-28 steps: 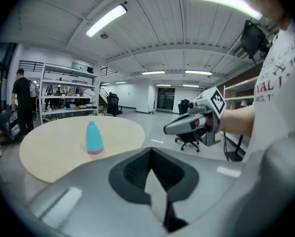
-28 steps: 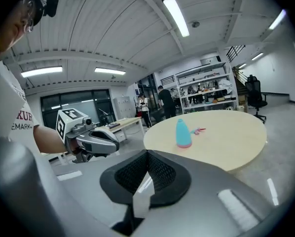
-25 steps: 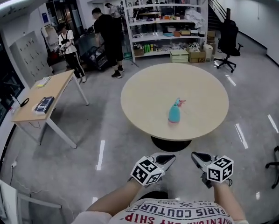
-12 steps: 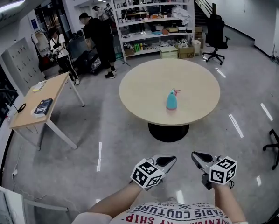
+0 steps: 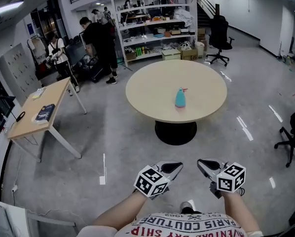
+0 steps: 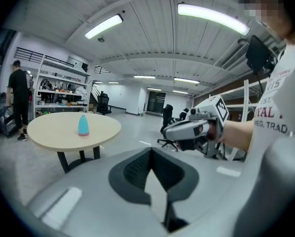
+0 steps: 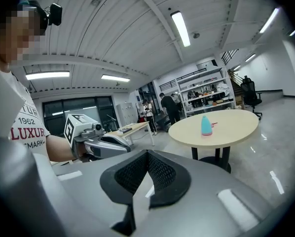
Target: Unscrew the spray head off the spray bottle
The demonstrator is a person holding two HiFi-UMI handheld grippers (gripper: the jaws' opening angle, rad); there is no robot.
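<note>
Grippers low in the head view, side by side, well short of the table: left gripper [image 5: 175,166] jaws pressed together on nothing, right gripper [image 5: 202,163] likewise closed and empty. Beyond them, round table [image 5: 142,102] on dark pedestal. Spray bottle [image 5: 180,98] upright near its centre, teal body, pink spray head [image 5: 182,89] on; contents not discernible. Far back, shelving [image 5: 152,28] loaded with boxes and clutter.

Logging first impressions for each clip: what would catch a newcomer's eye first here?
A lone turquoise spray bottle stands upright near the middle of the round table. In the foreground, the left claw and right claw are both shut and empty, well short of the table.
</note>
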